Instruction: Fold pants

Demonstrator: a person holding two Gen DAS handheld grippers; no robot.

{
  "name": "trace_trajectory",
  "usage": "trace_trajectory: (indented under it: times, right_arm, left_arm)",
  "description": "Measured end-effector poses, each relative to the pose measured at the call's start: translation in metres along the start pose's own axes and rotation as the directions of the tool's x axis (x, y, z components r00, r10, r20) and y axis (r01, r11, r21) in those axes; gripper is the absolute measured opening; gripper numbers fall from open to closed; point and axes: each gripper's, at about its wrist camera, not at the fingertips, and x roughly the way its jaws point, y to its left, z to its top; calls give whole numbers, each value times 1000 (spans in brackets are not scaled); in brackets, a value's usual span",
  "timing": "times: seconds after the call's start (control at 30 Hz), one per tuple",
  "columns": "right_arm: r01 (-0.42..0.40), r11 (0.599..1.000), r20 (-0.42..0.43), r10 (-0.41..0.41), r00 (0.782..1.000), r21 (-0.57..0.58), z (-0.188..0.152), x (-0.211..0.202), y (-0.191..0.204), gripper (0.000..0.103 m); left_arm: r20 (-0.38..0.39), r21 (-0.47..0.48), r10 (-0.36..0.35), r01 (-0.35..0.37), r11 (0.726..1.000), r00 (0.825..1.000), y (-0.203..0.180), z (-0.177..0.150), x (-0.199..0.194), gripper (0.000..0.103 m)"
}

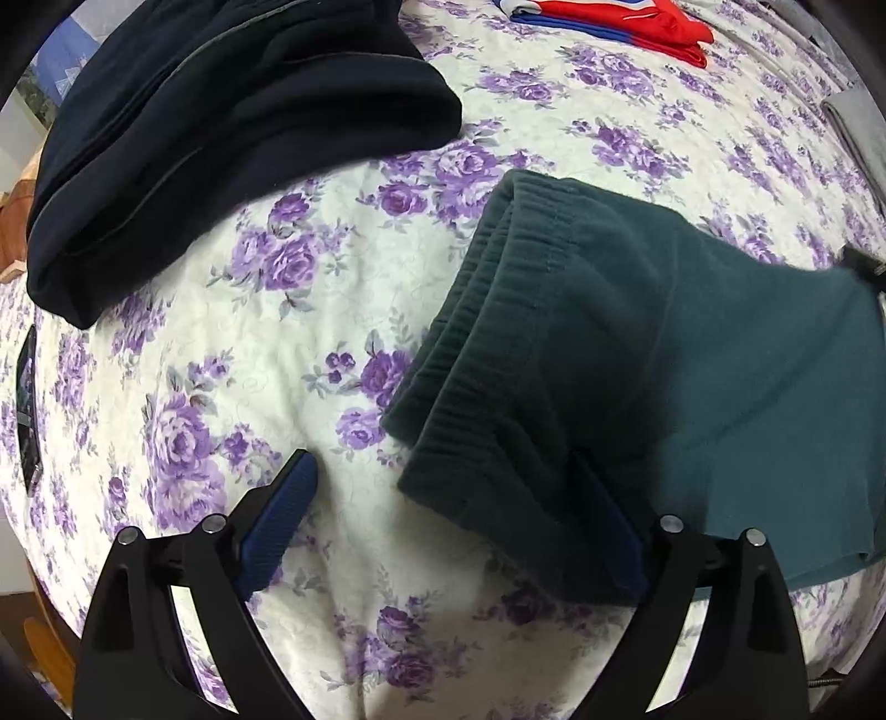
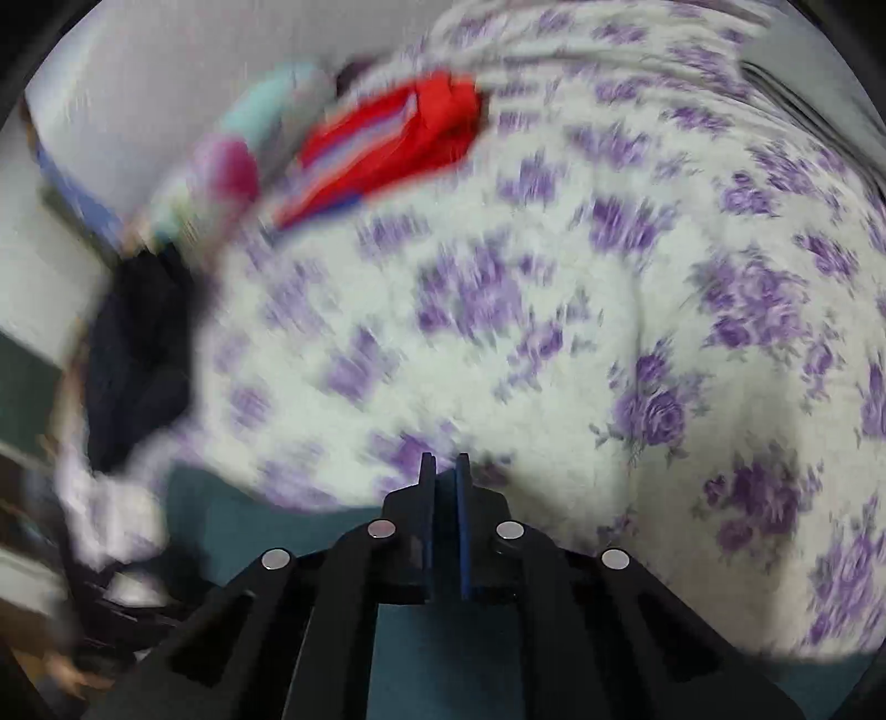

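A floral bedspread [image 1: 266, 343] carries the teal pants [image 1: 637, 376], sharp only in the left view, beside the spread-apart left gripper [image 1: 448, 520]. The blurred right view shows the right gripper [image 2: 444, 471] pinching teal cloth, plus a red garment [image 2: 387, 138].

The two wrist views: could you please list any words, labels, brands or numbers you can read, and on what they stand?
None can be read.
green pants: no label or print shows.
red garment: stripes only, no lettering visible.
dark object at the bed's edge: too small to tell.
Right wrist view: blurred throughout.

Purple-flowered bedspread [image 1: 310, 343] covers the bed — pale wall [image 2: 144, 72], perhaps, behind.
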Motion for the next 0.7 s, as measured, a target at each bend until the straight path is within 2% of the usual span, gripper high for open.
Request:
trace_trajectory:
  times: [0.03, 0.07, 0.1, 0.13, 0.17, 0.23, 0.3, 0.4, 0.47, 0.5, 0.53, 0.57, 0.6, 0.67, 0.7]
  right_arm:
    - [20, 999, -3, -20, 1000, -27, -2, 9, 1, 10]
    - [8, 1000, 12, -8, 1000, -15, -3, 9, -3, 16]
    - [-3, 1000, 31, 2, 1000, 20, -3, 3, -9, 29]
    - [3, 997, 73, -9, 997, 80, -4, -11, -20, 33]
    - [7, 994, 93, -17, 995, 111, -7, -20, -29, 33]
    - [-42, 983, 128, 20, 992, 178, -15, -48, -54, 33]
    - [-65, 979, 142, 37, 989, 194, -31, -69, -70, 33]
    - [-78, 984, 71, 67, 995, 162, -69, -76, -82, 31]
    - [28, 991, 6, -29, 1000, 134, -99, -70, -94, 30]
    - [51, 986, 9, -53, 999, 158, -110, -72, -105, 22]
    - [25, 977, 37, -33, 999, 210, -121, -79, -121, 16]
    - [21, 964, 60, -38, 998, 264, -131, -88, -137, 5]
    - [50, 950, 73, -76, 994, 308, -139, -96, -151, 0]
    - [81, 915, 131, -144, 981, 396, -154, -122, -182, 4]
    - [162, 876, 141, -250, 958, 453, -163, -143, -199, 5]
  left_arm:
    - [-2, 6, 3, -3, 1000, 1000, -1, 3, 6, 91]
    - [-5, 12, 5, -5, 1000, 1000, -2, 4, 7, 91]
    - [-8, 18, 4, -4, 1000, 1000, -2, 5, 5, 91]
    - [-7, 21, 7, -7, 1000, 1000, -3, 7, 3, 90]
    - [2, 23, 18, -18, 1000, 1000, -3, 9, -2, 89]
    - [44, 29, 31, -32, 999, 999, -7, 22, -18, 88]
    - [95, 31, 26, -29, 999, 995, -7, 27, -30, 88]
    - [108, 21, 61, -64, 998, 992, -7, 43, -29, 88]
    - [80, 9, 102, -103, 995, 992, -4, 53, -16, 89]
    - [54, 8, 123, -123, 992, 991, -2, 56, -5, 89]
    - [35, 13, 136, -137, 991, 990, -2, 58, 2, 90]
    - [31, 19, 152, -153, 988, 988, -3, 60, 5, 93]
    - [49, 36, 186, -188, 982, 981, -7, 61, 5, 95]
    - [83, 97, 249, -256, 962, 965, -18, 62, 1, 95]
    - [93, 115, 265, -275, 955, 960, -21, 63, -2, 94]
